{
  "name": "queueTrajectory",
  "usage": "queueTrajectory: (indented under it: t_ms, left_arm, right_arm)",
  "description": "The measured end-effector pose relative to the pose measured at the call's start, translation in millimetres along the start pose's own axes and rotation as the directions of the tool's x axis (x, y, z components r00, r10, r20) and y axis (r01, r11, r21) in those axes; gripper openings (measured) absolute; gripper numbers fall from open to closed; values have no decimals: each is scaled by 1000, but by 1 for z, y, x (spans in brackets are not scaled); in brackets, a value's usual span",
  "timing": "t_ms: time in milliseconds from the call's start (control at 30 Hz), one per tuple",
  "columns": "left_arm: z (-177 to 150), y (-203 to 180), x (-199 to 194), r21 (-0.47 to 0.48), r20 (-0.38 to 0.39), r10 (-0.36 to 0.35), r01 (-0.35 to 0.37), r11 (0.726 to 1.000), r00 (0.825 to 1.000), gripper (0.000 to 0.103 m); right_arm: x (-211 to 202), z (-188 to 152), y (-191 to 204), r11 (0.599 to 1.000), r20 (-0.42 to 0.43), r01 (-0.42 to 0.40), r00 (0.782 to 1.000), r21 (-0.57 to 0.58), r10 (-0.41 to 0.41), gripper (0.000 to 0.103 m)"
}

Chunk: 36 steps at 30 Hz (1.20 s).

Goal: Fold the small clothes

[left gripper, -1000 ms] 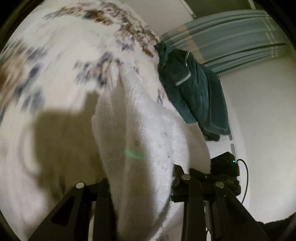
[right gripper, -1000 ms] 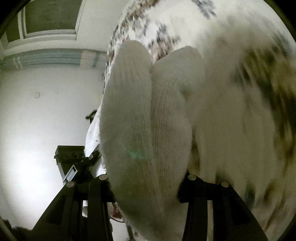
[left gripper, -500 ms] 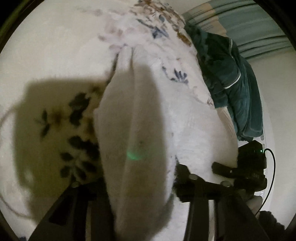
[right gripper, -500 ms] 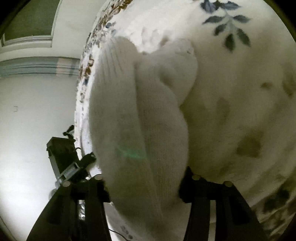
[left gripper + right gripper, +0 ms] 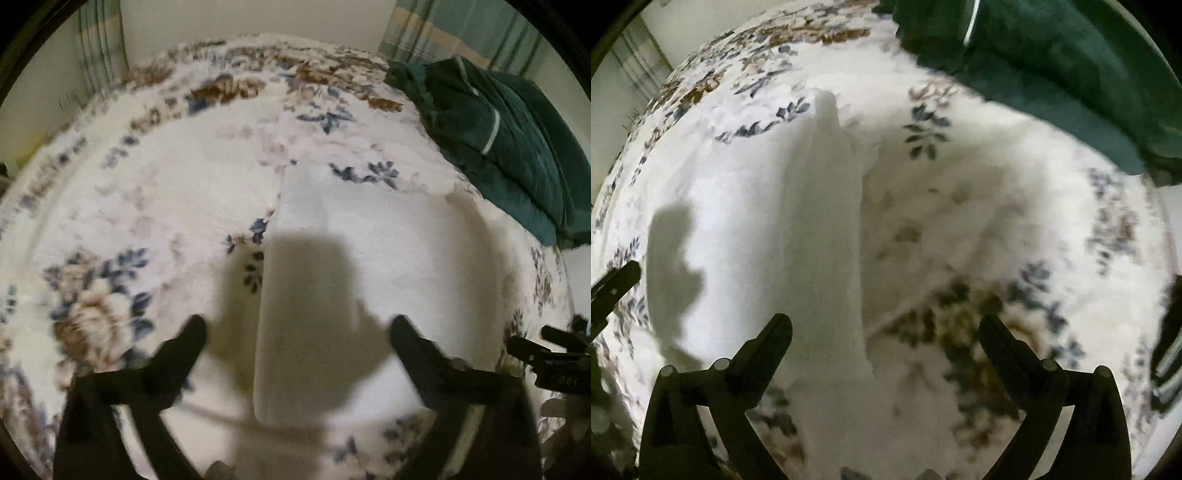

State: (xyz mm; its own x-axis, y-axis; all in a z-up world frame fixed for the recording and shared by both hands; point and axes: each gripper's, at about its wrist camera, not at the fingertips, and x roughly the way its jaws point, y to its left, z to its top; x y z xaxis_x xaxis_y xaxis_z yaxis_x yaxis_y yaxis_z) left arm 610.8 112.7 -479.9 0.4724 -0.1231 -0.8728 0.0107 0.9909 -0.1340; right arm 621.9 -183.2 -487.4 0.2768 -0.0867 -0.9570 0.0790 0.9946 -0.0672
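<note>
The white knitted garment (image 5: pixel 317 280) lay flat in a folded strip on the floral cream bed blanket (image 5: pixel 147 192); both the left gripper (image 5: pixel 297 332) and right gripper (image 5: pixel 884 328) hovered released, so this fold looked done

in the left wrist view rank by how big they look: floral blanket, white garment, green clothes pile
1. floral blanket, fills most of the view.
2. white garment, lying flat on the blanket.
3. green clothes pile, though it lies farther from the camera and is partly cut off, so its real size against the garment is unsure.
</note>
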Motion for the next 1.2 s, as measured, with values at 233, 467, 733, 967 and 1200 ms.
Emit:
queueTrajectory:
  t_ms: [233, 467, 733, 967, 1200]
  left_arm:
    - [-14, -33, -95, 16, 41, 97, -98, 995, 994, 103]
    - [-25, -65, -213, 24, 130, 122, -126, 992, 984, 103]
    - [-49, -90, -359, -3, 256, 119, -123, 992, 959, 103]
    - [-77, -109, -459, -13, 337, 98, -100, 995, 936, 103]
    - [-106, -123, -532, 16, 415, 90, -107, 994, 905, 103]
  right_arm:
    - [-107, -38, -19, 996, 72, 75, 994, 46, -78, 103]
    - [-240, -78, -33, 996, 161, 72, 984, 56, -80, 103]
    - [-406, -136, -52, 995, 300, 69, 950, 66, -86, 103]
    - [-529, -196, -62, 998, 431, 49, 900, 47, -65, 103]
    - [-617, -251, -67, 999, 526, 37, 849, 24, -44, 103]
